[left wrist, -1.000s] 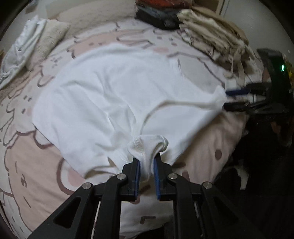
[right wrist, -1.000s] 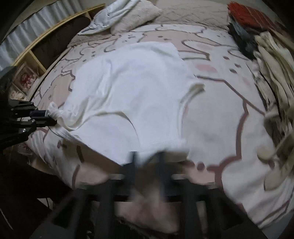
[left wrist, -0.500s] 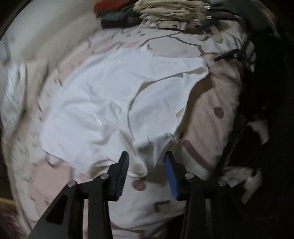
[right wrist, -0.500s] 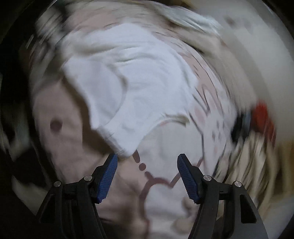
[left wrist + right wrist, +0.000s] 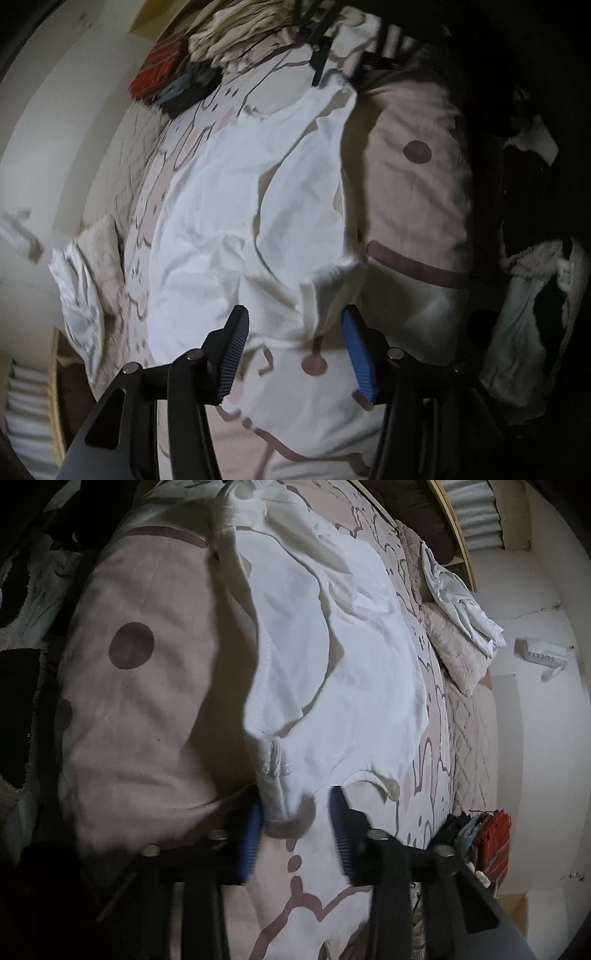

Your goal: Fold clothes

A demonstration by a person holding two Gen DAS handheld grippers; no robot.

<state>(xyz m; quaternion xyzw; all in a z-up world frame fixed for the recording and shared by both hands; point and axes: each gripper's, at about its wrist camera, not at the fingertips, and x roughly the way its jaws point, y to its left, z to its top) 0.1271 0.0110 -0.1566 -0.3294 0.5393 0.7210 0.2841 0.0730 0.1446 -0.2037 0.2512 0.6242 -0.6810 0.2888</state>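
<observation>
White shirt point(image 5: 258, 206) between open tongs point(image 5: 295, 343)

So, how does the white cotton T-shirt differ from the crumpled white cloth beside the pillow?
The white cotton T-shirt lies spread across the middle of the bed; the crumpled white cloth sits bunched at the edge, on a beige fluffy pillow. The T-shirt looks far larger. Both are white fabric.

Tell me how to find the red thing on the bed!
Start at the pink cartoon bedspread with the white shirt spread on it. Past the shirt, by the wall, lies a pile of clothes. The red cloth is the only bright one there, beside darker folded pieces.
</observation>
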